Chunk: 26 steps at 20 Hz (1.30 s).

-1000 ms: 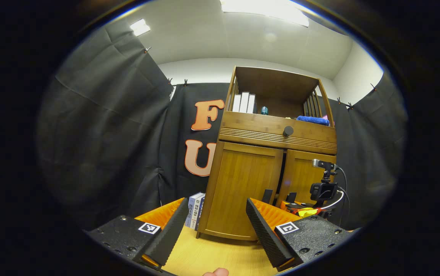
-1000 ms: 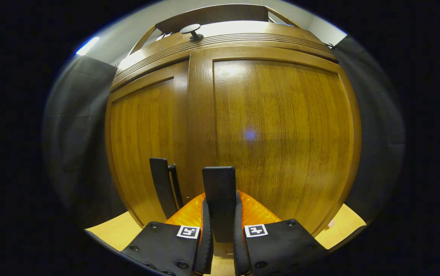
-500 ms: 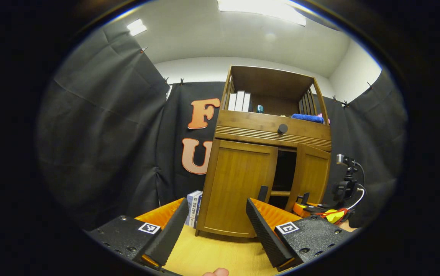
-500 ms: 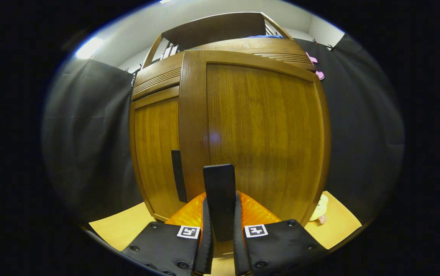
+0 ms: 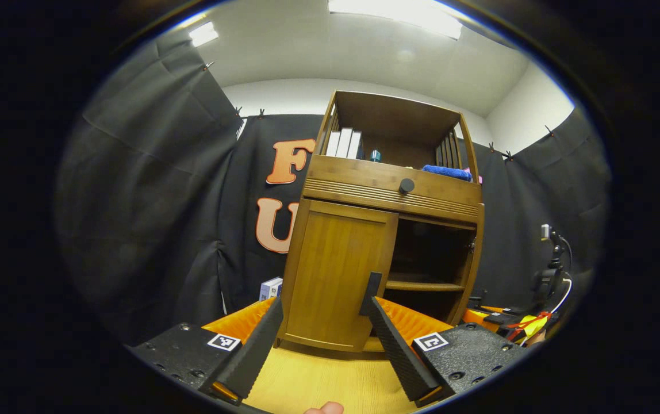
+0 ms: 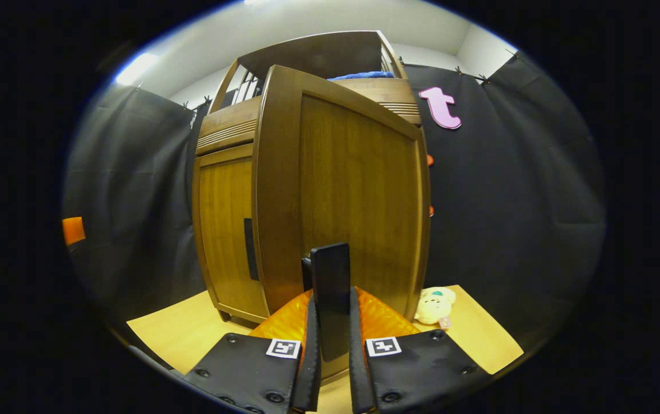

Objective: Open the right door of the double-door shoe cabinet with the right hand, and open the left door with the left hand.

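right gripper (image 6: 330, 368) clamped on right door handle (image 6: 331, 287), door swung wide | left gripper (image 5: 321, 351) fingers spread wide, holding nothing | go for left door handle (image 5: 368, 293) just in front, squeeze, pull along the hinge arc

One shoe cabinet (image 5: 364, 190) with two doors, one drawer knob (image 5: 406, 185), three white books (image 5: 345, 144), one blue cloth (image 5: 446, 172), one plush toy (image 6: 434, 305).

You stand before black cloth walls (image 5: 152, 190) under a white ceiling (image 5: 330, 52). A bright ceiling light (image 5: 393, 14) glows above the pale wooden floor (image 5: 318, 382).
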Tool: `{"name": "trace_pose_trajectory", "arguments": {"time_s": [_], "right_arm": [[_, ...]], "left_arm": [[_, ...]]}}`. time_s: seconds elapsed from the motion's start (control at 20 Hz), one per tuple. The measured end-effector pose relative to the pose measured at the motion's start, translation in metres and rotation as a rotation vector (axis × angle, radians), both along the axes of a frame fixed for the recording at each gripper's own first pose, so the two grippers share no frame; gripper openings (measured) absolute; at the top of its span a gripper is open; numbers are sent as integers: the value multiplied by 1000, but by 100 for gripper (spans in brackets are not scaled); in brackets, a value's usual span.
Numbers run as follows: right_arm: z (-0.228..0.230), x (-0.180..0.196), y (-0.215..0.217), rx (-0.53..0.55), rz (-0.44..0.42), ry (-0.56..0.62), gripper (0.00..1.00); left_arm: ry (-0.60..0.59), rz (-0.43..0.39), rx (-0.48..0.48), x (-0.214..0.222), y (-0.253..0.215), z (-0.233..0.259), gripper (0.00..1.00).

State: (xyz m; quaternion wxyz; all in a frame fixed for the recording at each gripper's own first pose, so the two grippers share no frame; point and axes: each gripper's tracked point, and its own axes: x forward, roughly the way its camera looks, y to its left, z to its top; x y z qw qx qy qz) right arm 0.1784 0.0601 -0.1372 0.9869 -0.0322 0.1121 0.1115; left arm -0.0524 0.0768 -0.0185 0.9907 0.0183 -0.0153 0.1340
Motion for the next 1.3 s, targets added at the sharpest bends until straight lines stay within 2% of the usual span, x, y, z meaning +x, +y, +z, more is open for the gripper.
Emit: {"name": "trace_pose_trajectory", "arguments": {"time_s": [0.15, 0.3, 0.35, 0.4, 0.45, 0.5, 0.55, 0.6, 0.65, 0.7, 0.75, 0.8, 0.9, 1.0, 1.05, 1.1, 1.25, 1.3], "right_arm": [[7, -10, -33, -28, -47, -6, 28], [9, -17, -71, -47, -96, -17, 12], [12, -19, -80, -42, -92, -26, 16], [17, -24, -95, -48, -116, -17, 12], [18, -17, -108, -57, -126, -24, 4], [16, -18, -123, -73, -136, -19, 10], [10, -24, -132, -70, -139, -21, 3], [13, -24, -136, -37, -120, -15, 10], [12, -22, -143, -19, -115, -12, 0], [13, -21, -147, -19, -96, -21, 1], [12, -21, -151, -29, -78, -24, 17], [13, -19, -156, -27, -64, -28, 8], [22, -10, -167, -8, -40, -20, 0], [21, -6, -176, 12, -19, -11, 0], [22, -6, -179, 9, -7, -12, 9], [22, -6, -180, 7, 7, -10, 4], [13, -13, -181, 6, 30, 34, 3], [6, -21, -183, -3, 25, 50, 10]], "left_arm": [[1, 7, 0, 8, -10, -3, 95], [17, 6, 3, 23, -26, -8, 95], [17, 14, 13, 27, -31, -7, 95], [13, 26, 25, 28, -34, -6, 92], [12, 36, 32, 30, -39, -4, 98], [10, 40, 35, 32, -45, -4, 95], [9, 43, 37, 33, -51, -3, 92], [6, 51, 38, 34, -55, -3, 92], [3, 59, 36, 35, -58, -2, 92], [1, 69, 35, 37, -60, -1, 92], [-2, 83, 36, 38, -62, -1, 92], [-2, 94, 38, 38, -63, -1, 92], [-1, 104, 40, 40, -66, -1, 92], [0, 104, 46, 42, -68, 0, 92], [0, 108, 51, 44, -66, 0, 92], [-2, 109, 54, 46, -67, 1, 92], [-3, 72, 54, 58, -73, -3, 92], [1, 55, 55, 67, -74, -2, 92]]}}
